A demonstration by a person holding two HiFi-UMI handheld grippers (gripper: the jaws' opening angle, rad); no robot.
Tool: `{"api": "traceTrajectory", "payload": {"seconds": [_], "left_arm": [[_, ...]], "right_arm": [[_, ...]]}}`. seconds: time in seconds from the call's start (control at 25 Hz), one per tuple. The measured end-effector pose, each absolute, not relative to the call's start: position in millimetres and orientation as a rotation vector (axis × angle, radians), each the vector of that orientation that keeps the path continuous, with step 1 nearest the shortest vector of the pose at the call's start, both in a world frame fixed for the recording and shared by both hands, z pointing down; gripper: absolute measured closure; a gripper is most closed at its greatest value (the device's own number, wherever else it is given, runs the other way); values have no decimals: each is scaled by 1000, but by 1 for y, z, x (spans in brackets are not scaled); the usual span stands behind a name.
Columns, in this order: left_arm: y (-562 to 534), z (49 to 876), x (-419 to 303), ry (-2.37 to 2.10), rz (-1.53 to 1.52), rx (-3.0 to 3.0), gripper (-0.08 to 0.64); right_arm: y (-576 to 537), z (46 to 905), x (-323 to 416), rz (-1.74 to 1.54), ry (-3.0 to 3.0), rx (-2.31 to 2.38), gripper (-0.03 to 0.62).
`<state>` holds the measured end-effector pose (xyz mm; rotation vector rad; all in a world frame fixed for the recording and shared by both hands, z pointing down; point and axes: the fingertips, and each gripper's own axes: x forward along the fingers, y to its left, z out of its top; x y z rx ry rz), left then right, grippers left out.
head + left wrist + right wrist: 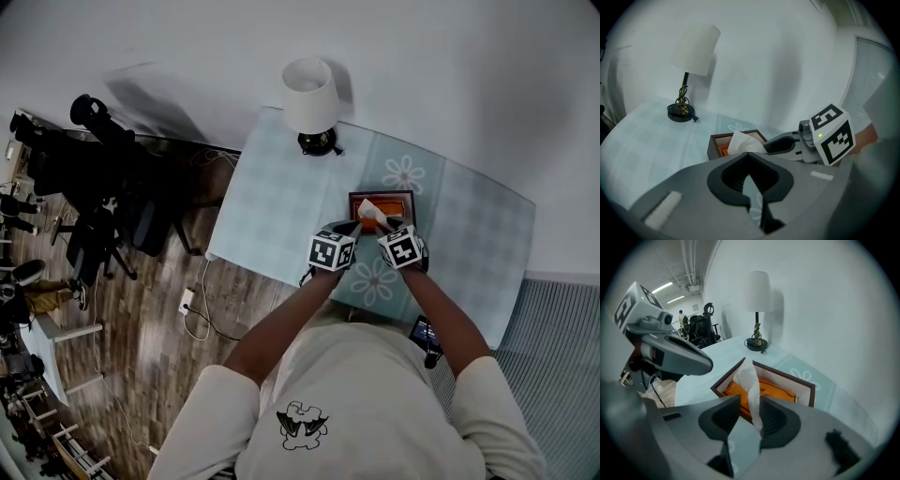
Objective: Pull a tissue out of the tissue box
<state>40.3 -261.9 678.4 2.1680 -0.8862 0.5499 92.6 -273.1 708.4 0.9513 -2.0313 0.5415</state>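
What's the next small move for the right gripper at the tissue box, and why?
Probably close the right gripper on the tissue: its jaws stand apart with the raised tissue between them, just above the tissue box, so nothing is pinched yet.

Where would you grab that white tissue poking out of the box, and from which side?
Pinch the tissue near its upright peak, clear of the tissue box rim, coming down from above, one jaw on each flat face. It stands as a thin sheet, so that likely works best.
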Motion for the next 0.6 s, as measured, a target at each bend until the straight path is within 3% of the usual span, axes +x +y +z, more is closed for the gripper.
{"api": "traceTrajectory", "payload": {"seconds": [0.08, 0.12, 0.16, 0.6], "left_arm": [[-262, 679, 39, -888, 547, 2165, 554], [-262, 679, 37, -889, 547, 2163, 554], [-261, 679, 36, -891, 547, 2160, 554], [-259, 676, 33, -893, 562, 2182, 554]], "right_arm": [[-273, 709, 95, 540, -2020, 957, 490], [-273, 708, 96, 536, -2020, 963, 566], [-273, 705, 96, 529, -2024, 969, 577], [-270, 687, 95, 543, -2074, 1003, 577]]}}
